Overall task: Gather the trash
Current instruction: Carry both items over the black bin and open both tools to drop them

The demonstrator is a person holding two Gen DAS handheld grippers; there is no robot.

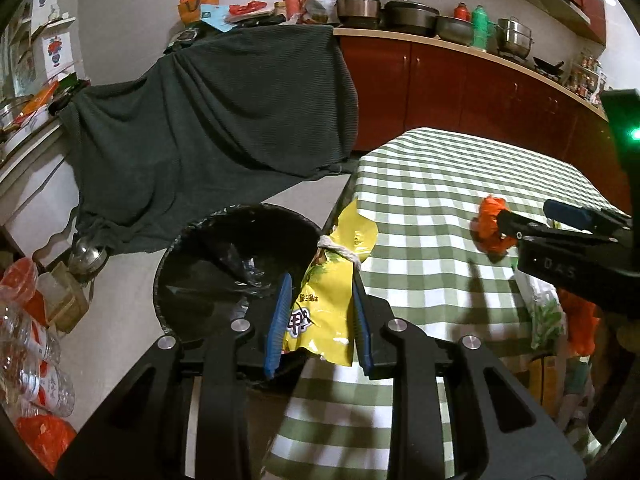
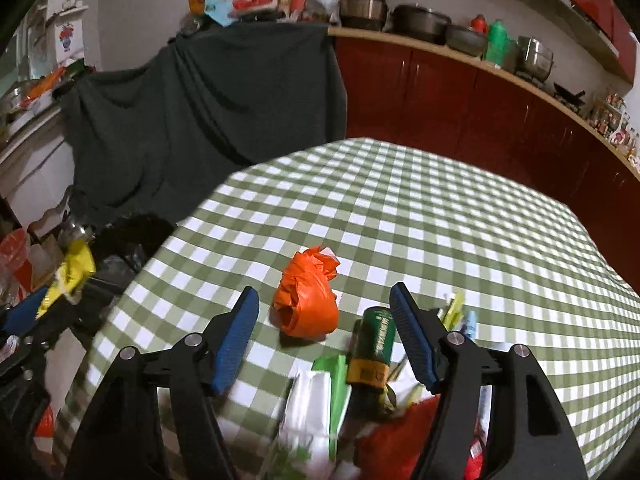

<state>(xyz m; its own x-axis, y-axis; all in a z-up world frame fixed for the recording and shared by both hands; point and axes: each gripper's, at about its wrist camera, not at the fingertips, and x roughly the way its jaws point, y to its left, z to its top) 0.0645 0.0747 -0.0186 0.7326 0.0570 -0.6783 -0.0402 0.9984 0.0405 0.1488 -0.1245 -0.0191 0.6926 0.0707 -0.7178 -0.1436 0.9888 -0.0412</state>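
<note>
Your left gripper (image 1: pixel 320 320) has its jaws clamped on the yellow wrapper (image 1: pixel 332 292), held at the table (image 1: pixel 440 184) edge beside the black bin (image 1: pixel 224 264), whose inside is too dark to read. Your right gripper (image 2: pixel 324 340) hangs with jaws wide apart over the orange bag (image 2: pixel 306 304) lying on the table. Nearer you, a green can (image 2: pixel 374 344) and blurred litter are partly cut off by the gripper's frame.
</note>
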